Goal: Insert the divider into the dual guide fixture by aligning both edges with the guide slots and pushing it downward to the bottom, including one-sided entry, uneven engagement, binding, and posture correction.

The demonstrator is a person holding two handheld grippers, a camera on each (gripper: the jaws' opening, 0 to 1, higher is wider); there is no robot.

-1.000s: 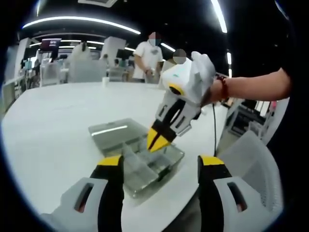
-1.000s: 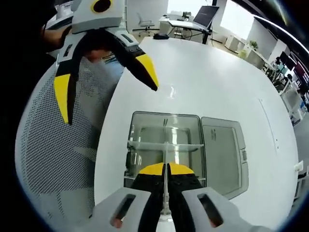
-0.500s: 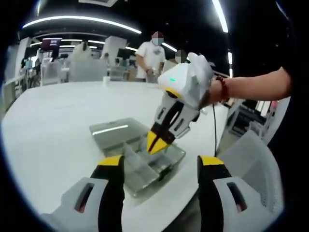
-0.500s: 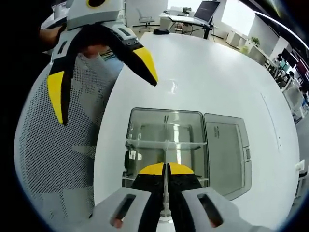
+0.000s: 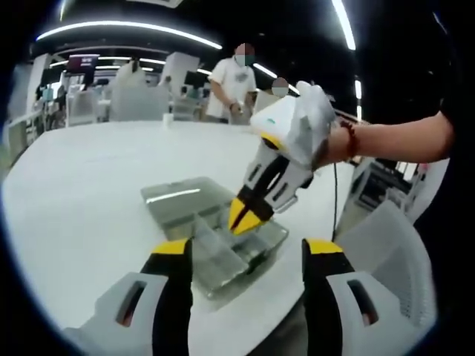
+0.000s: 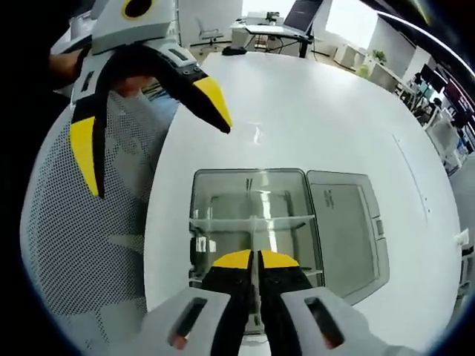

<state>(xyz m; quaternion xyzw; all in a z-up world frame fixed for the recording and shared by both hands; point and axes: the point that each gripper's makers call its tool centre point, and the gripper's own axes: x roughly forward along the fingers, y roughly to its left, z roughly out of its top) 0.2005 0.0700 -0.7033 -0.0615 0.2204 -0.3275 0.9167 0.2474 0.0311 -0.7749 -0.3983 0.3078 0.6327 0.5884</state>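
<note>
The fixture is a clear plastic box (image 6: 249,173) with a fixed crosswise partition (image 6: 223,220), standing on the white table. A thin clear divider (image 6: 254,236) is seen edge-on, running from the partition back between my right gripper's jaws. My right gripper (image 6: 254,259) is shut on the divider's top edge, right over the box. In the left gripper view the right gripper (image 5: 243,216) points steeply down into the box (image 5: 223,278). My left gripper (image 5: 245,249) hovers open near the box's close end, holding nothing, and reaches into the right gripper view as the left gripper (image 6: 148,126).
The box's clear lid (image 6: 345,222) lies open flat beside it. A mesh office chair (image 6: 82,245) stands at the table's edge, under the left gripper. People stand beyond the table's far side (image 5: 230,74). Bare white tabletop (image 5: 82,178) surrounds the box.
Both views have shifted only slightly. My right gripper stays shut on the divider over the box, and the left gripper stays open beside it.
</note>
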